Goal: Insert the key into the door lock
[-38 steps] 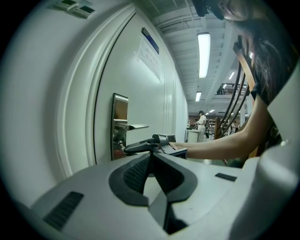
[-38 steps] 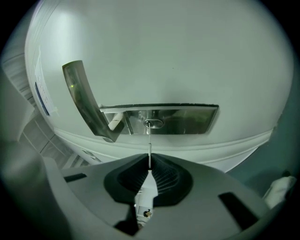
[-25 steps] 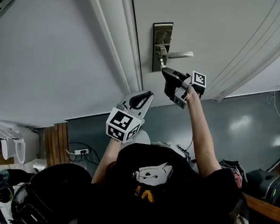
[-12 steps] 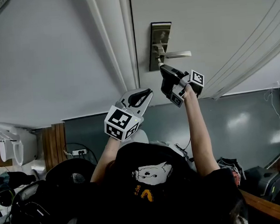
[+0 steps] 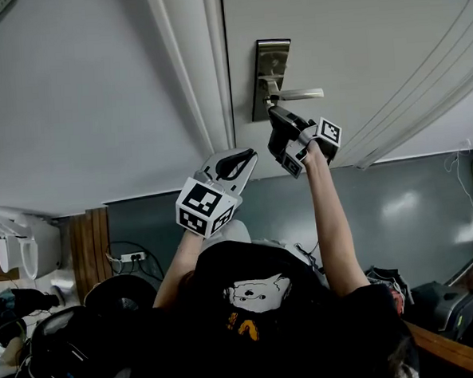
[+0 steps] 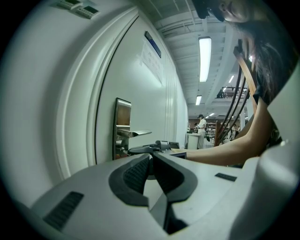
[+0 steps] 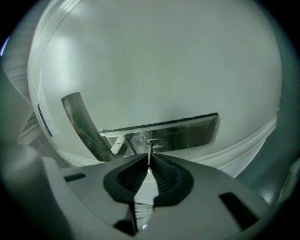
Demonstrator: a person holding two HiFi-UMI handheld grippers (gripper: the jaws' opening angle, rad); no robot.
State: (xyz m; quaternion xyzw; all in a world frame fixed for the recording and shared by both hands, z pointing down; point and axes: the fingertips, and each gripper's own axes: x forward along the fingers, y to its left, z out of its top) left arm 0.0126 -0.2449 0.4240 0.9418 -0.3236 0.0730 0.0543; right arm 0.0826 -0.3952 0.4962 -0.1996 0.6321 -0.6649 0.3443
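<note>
Just one key — one lock.

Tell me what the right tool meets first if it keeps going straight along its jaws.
The key pinched in the right tool leads, its tip at the keyhole in the metal lock plate. The keyhole comes first; whether the tip is already in is unclear.

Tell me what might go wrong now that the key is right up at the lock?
The right gripper pinches the thin key only at its tips, with the key's end at the keyhole. If it is slightly off line, a push could twist the key in the grip or make it slip. The door handle sits close beside the jaws, so the gripper might also bump it.
</note>
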